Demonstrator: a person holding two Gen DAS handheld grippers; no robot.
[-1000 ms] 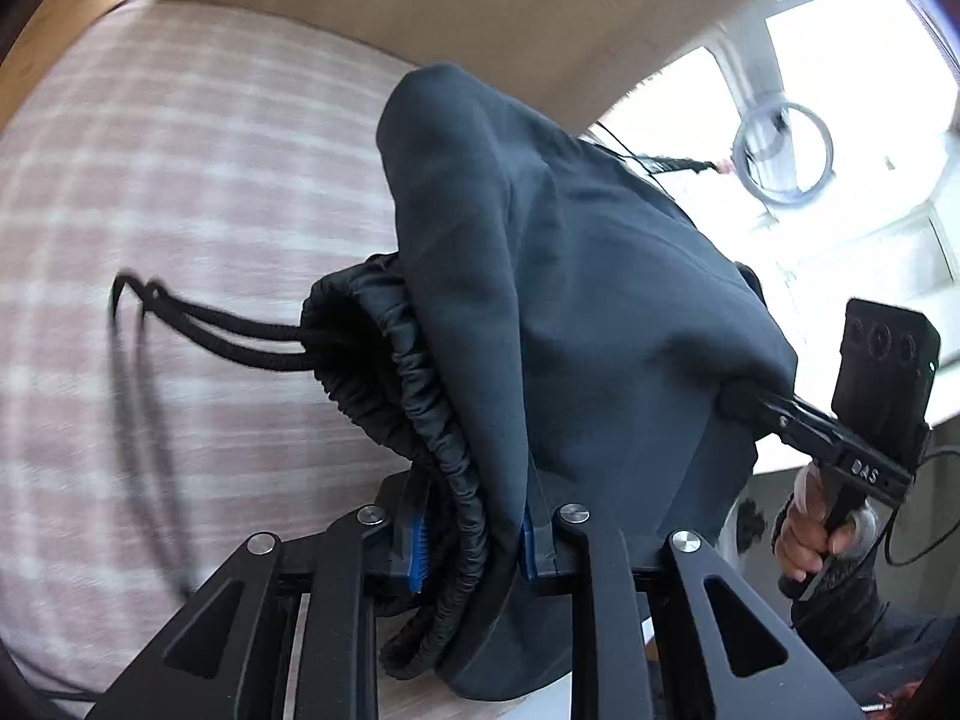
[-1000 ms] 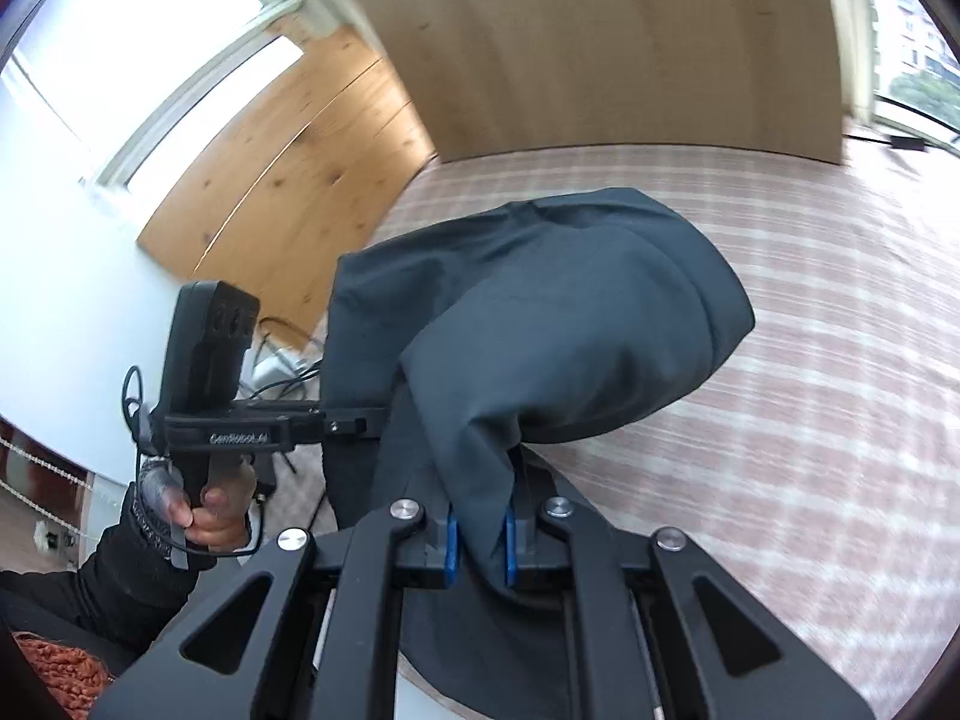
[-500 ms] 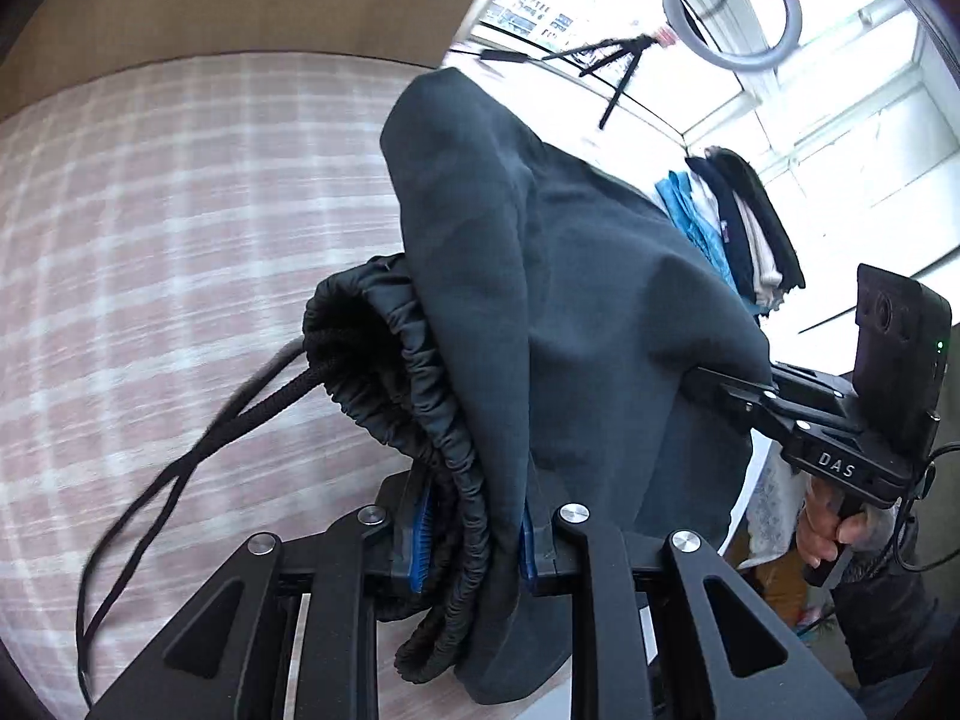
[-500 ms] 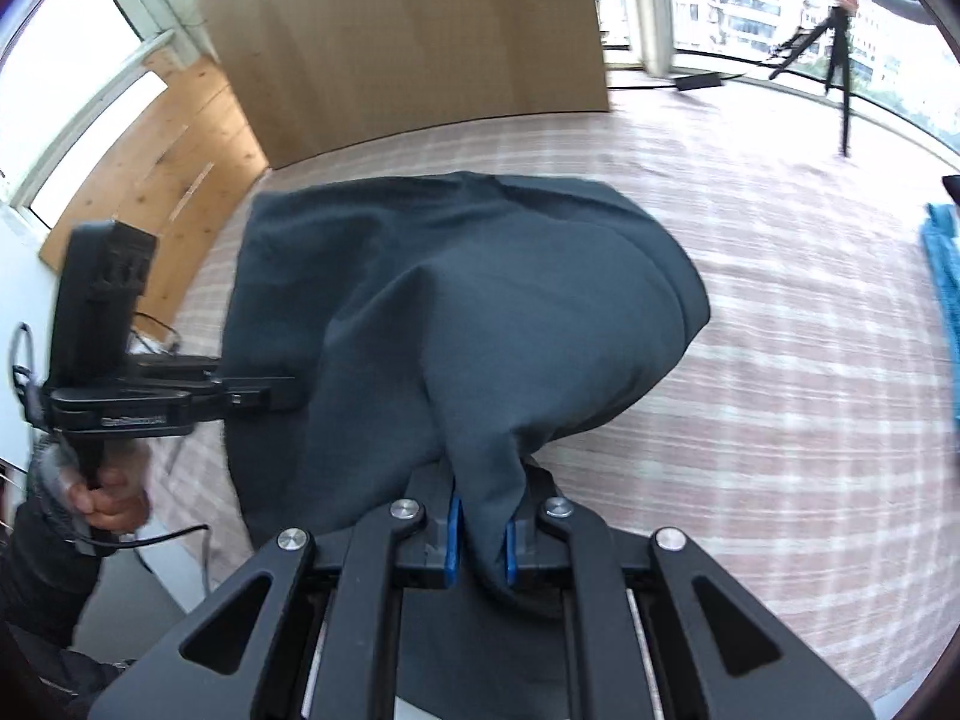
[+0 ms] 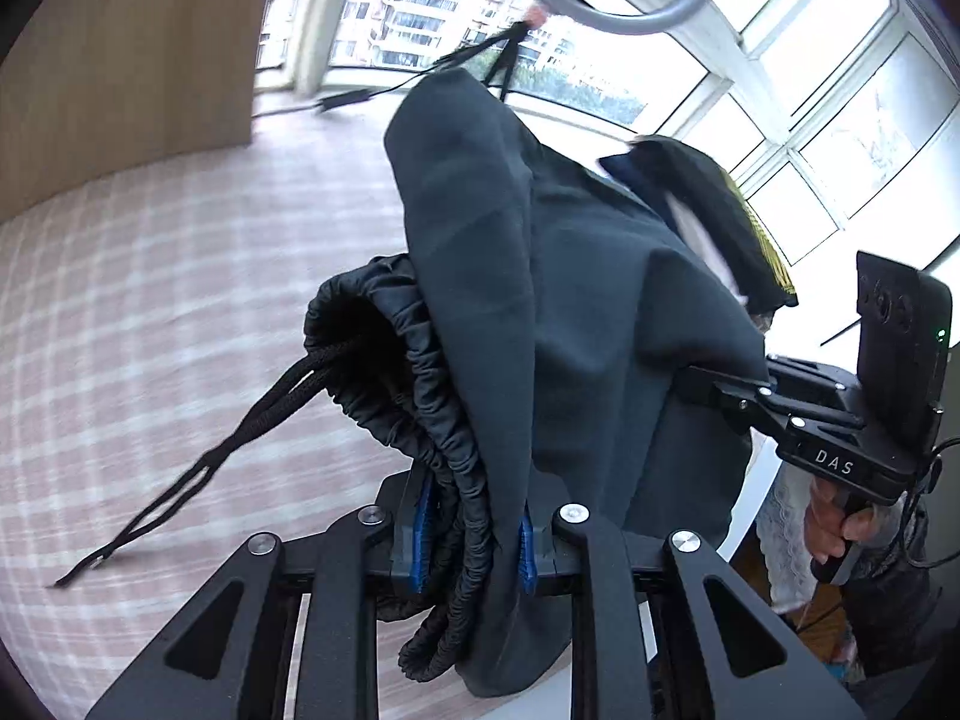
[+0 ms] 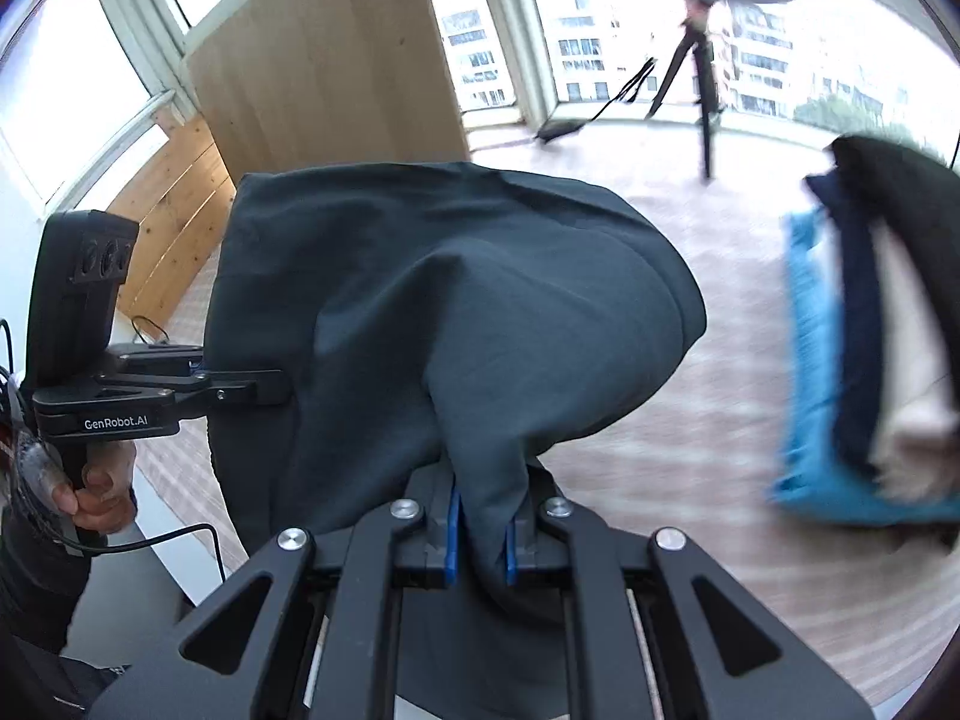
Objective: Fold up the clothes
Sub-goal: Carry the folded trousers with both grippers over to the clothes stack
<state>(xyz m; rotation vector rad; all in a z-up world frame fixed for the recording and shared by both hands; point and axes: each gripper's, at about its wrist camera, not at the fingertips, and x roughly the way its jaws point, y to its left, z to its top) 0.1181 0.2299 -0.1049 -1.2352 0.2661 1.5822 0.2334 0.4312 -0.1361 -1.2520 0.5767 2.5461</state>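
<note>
Only the left wrist view shows the drawstring (image 5: 198, 468) hanging left of the left claw (image 5: 474, 531), clamped on the trousers' (image 5: 600, 324) waistband; the right claw (image 6: 478, 531) pinches their fabric, folded clothes (image 6: 864, 372) to its right.

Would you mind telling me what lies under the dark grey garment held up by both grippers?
Under the dark grey garment lies the pink checked cloth surface; the part directly beneath is hidden by the fabric.
</note>
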